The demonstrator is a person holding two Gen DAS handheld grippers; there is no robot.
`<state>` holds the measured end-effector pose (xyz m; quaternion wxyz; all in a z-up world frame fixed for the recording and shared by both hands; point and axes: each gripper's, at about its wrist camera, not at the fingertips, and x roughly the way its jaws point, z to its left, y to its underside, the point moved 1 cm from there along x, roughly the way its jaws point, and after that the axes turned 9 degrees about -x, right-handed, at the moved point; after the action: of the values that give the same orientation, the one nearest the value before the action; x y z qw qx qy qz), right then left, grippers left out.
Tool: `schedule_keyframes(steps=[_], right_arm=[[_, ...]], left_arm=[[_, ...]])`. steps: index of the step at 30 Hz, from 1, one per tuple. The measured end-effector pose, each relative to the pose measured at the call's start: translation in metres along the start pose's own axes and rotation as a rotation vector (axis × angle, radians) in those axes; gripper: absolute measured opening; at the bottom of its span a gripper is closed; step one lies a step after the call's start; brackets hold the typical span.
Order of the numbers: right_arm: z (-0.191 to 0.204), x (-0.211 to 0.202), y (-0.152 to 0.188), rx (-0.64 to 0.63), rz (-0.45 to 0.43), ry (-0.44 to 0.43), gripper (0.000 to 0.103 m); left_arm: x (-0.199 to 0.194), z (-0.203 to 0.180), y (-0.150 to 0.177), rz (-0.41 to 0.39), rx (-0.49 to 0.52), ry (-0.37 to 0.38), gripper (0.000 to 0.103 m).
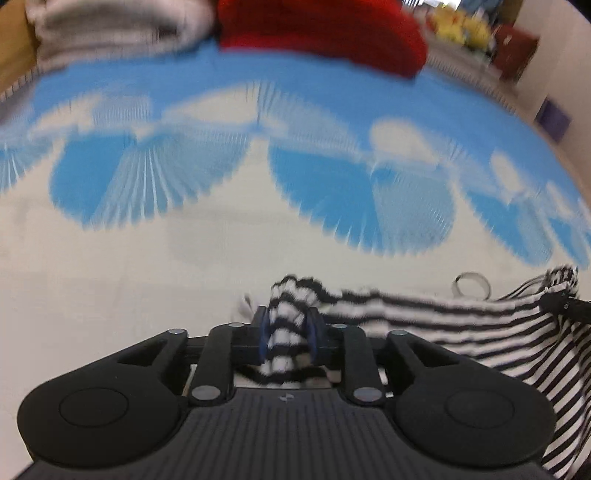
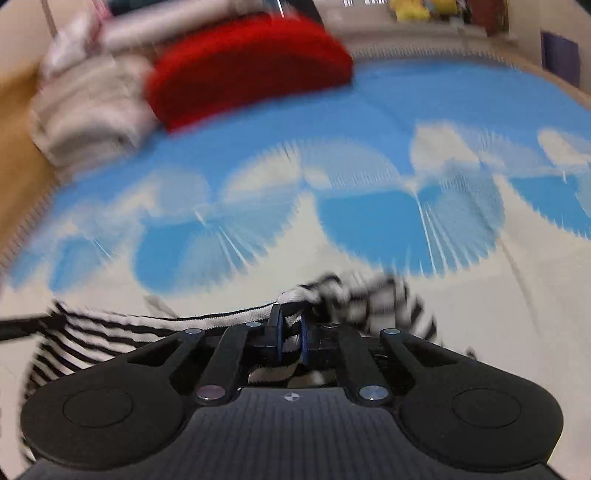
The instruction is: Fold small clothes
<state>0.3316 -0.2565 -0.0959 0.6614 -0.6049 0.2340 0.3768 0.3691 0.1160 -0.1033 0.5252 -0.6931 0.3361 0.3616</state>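
A black-and-white striped garment (image 1: 461, 325) hangs stretched between my two grippers above a blue and cream patterned cloth. My left gripper (image 1: 287, 328) is shut on a bunched corner of it, the fabric pinched between the blue pads. The cloth runs off to the right, where the other gripper's tip shows at the edge. In the right wrist view my right gripper (image 2: 290, 325) is shut on the striped garment (image 2: 110, 332) at its white ribbed hem, with a loose bunch of stripes just right of the fingers. The hem stretches away to the left.
A red folded garment (image 1: 325, 33) and a pile of grey-white clothes (image 1: 110, 29) lie at the far side of the patterned cloth (image 1: 184, 251). The same red garment (image 2: 243, 70) and pale pile (image 2: 88, 110) show in the right view. Yellow items (image 1: 461, 26) stand far behind.
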Motion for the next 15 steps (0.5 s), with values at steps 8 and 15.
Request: schedule_keyframes(steps=[8, 15], right_arm=[[-0.018, -0.023, -0.006, 0.028, -0.047, -0.049, 0.029], [-0.074, -0.041, 0.003, 0.062, -0.073, 0.036, 0.049]], left_arm=[[-0.036, 0.041, -0.022, -0.03, -0.157, 0.102, 0.05], [-0.023, 0.049, -0.024, 0.065, -0.176, 0.13, 0.051]])
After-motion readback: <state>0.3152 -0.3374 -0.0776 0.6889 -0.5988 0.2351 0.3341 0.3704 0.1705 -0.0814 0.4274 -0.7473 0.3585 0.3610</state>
